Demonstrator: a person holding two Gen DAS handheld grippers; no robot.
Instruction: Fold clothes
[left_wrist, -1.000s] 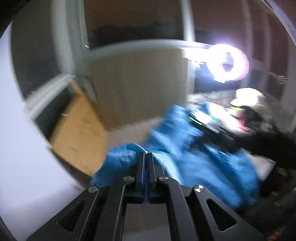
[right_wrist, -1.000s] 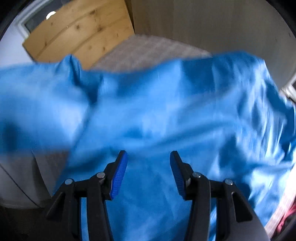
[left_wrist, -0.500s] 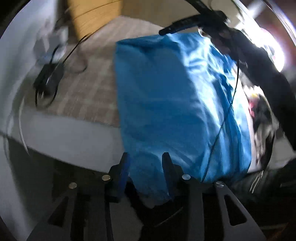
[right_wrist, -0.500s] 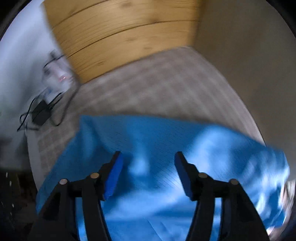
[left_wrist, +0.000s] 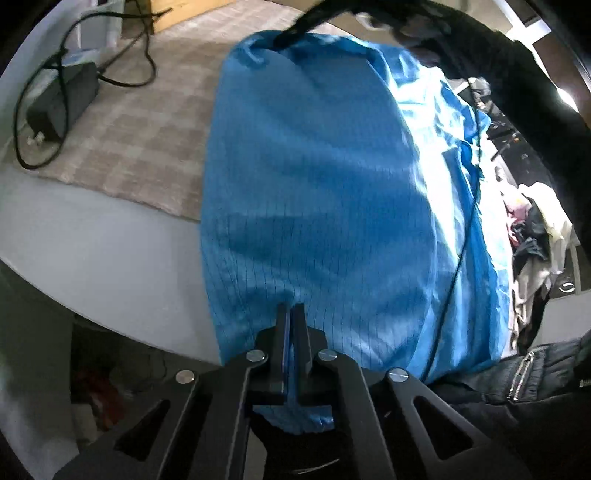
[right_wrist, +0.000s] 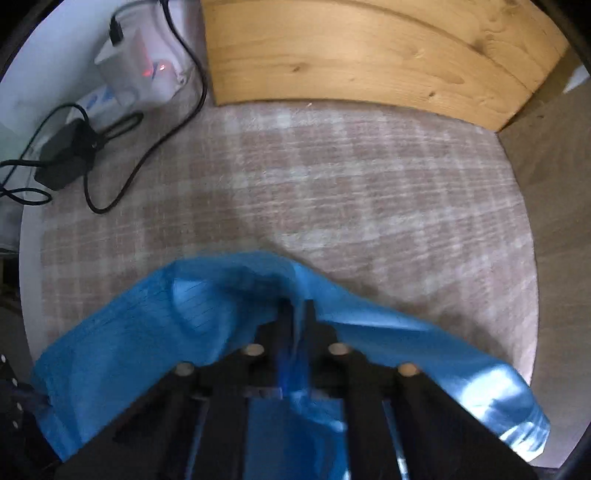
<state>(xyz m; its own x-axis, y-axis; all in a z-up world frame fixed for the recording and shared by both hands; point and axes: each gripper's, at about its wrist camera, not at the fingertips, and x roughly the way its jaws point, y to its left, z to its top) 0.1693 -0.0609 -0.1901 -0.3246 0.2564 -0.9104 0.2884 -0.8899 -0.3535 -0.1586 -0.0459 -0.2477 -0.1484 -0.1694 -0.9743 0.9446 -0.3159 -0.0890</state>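
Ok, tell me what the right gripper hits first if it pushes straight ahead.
Probably the checked blanket; the right gripper, shut on the blue garment, points across it toward the wooden board. Depth is unclear.

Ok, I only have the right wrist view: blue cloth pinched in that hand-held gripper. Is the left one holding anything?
Observer: Yes. The left hand-held gripper is shut on the cloth's near edge.
Operator: Is the cloth spread out?
Observer: Mostly. It lies lengthwise over the mat, with its near end past the table edge.
Operator: Anything to its right?
Observer: A heap of other clothes.
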